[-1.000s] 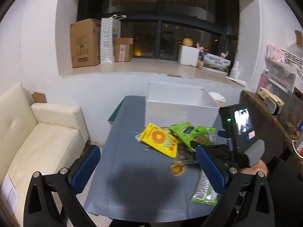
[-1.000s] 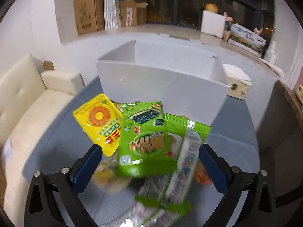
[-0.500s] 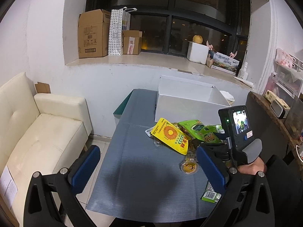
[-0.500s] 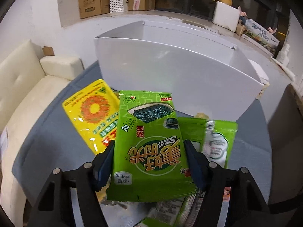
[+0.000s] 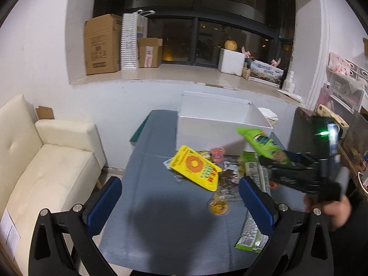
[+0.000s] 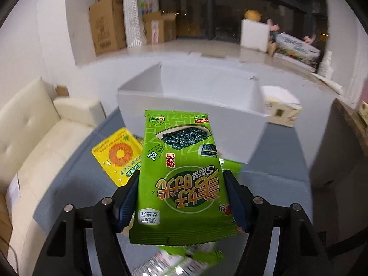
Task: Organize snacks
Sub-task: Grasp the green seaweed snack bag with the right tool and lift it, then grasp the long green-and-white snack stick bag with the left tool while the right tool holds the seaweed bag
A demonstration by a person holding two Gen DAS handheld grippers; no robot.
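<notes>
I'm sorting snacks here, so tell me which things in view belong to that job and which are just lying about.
Job: green seaweed packet gripped in the right tongs; yellow packet; long green packet; white box.

Lying about: cardboard boxes; sofa; striped bag.

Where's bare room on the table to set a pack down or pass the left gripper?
Free: the table's near-left stretch, bordered by the sofa-side edge, the yellow pack and the left gripper. The white box looks empty too. Crowded: the pile right of the yellow pack, up to the box front.
</notes>
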